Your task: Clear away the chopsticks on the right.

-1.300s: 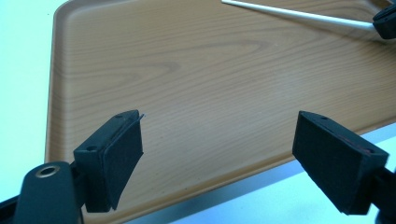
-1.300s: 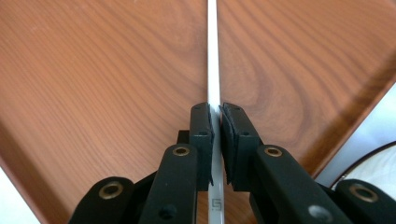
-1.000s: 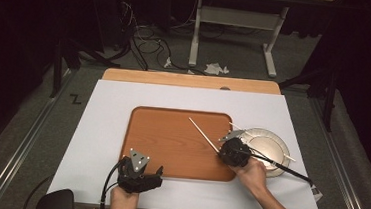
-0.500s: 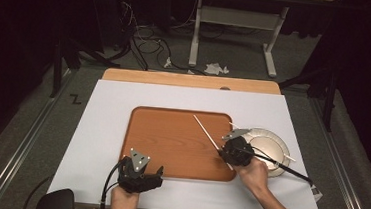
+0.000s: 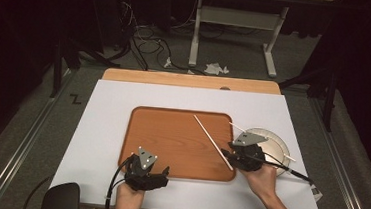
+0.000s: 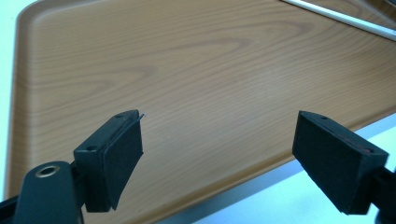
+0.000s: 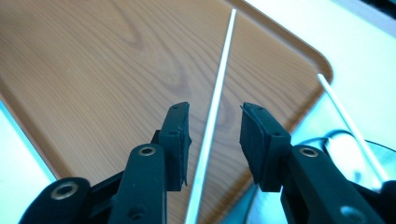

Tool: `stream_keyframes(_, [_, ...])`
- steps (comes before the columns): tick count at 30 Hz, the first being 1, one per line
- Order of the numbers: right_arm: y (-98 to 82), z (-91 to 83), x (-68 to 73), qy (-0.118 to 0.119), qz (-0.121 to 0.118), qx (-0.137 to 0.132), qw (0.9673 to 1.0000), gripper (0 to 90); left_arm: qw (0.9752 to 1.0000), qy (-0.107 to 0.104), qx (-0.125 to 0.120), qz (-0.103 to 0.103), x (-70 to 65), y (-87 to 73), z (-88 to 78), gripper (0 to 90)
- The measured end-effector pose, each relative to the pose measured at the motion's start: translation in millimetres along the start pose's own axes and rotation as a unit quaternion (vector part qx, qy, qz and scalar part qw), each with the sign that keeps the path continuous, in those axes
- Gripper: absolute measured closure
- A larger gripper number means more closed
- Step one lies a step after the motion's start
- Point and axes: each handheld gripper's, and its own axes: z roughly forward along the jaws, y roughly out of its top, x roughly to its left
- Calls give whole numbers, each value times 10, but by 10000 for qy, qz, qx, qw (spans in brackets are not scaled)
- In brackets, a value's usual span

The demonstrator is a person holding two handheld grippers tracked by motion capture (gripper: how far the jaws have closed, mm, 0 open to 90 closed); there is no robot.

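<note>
Chopstick lying loose on wooden tray between just-opening jaws of right gripper, pads off it, so first placement judged done; second chopstick waiting behind on plate; left gripper open, empty, beside tray edge.

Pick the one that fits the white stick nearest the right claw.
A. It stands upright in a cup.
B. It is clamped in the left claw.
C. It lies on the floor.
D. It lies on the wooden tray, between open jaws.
D: the stick lies on the tray, with the right claw open around it, pads clear.
</note>
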Motion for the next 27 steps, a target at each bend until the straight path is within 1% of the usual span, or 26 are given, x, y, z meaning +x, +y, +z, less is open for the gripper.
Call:
stream_keyframes(4, [-40,-89,1,-120,-17,-45,9999,633,10000,-78,-15,60,-22,30,29,164])
stream_keyframes(5, [-40,-89,1,-120,-17,-45,9999,633,10000,-78,-15,60,-22,30,29,164])
stream_keyframes(6, [-60,-138,-10,-125,32,-74,9999,636,9999,-114,-7,83,-35,46,49,164])
stream_keyframes(7, [-60,-138,-10,-125,32,-74,9999,636,9999,-114,-7,83,-35,46,49,164])
stream_keyframes(8, [-83,-176,-28,-124,76,-90,9999,641,9998,-163,3,125,-53,60,73,164])
stream_keyframes(9, [-102,-209,-34,-147,142,-76,9998,643,9998,-163,3,125,-53,60,73,164])
stream_keyframes(10, [-116,-235,-41,-151,156,-124,9997,646,9996,-216,18,181,-72,76,96,164])
stream_keyframes(12, [-142,-299,-48,-203,172,-178,9995,646,9994,-265,31,224,-88,92,114,164])
stream_keyframes(13, [-142,-299,-48,-203,172,-178,9995,646,9994,-265,31,224,-88,92,114,164])
stream_keyframes(15, [-179,-401,-60,-262,246,-224,9991,646,9992,-301,17,258,-103,106,133,164])
stream_keyframes(17, [-194,-427,-66,-293,268,-262,9989,645,9990,-340,24,299,-117,122,148,164])
stream_keyframes(18, [-224,-481,-77,-358,322,-282,9984,644,9987,-382,15,330,-130,136,162,164])
stream_keyframes(20, [-235,-504,-88,-376,302,-275,9985,644,9985,-417,27,362,-137,148,169,164])
stream_keyframes(22, [-276,-564,-108,-445,393,-311,9978,644,9983,-439,20,387,-152,162,185,164])
stream_keyframes(23, [-313,-621,-136,-502,486,-334,9970,645,9980,-487,24,407,-162,170,201,164])
stream_keyframes(25, [-332,-647,-155,-521,517,-361,9966,645,9979,-493,19,410,-168,172,207,164])
stream_keyframes(26, [-363,-699,-181,-608,549,-359,9960,646,9977,-522,27,441,-176,182,213,164])
stream_keyframes(27, [-363,-699,-181,-608,549,-359,9960,646,9977,-522,27,441,-176,182,213,164])
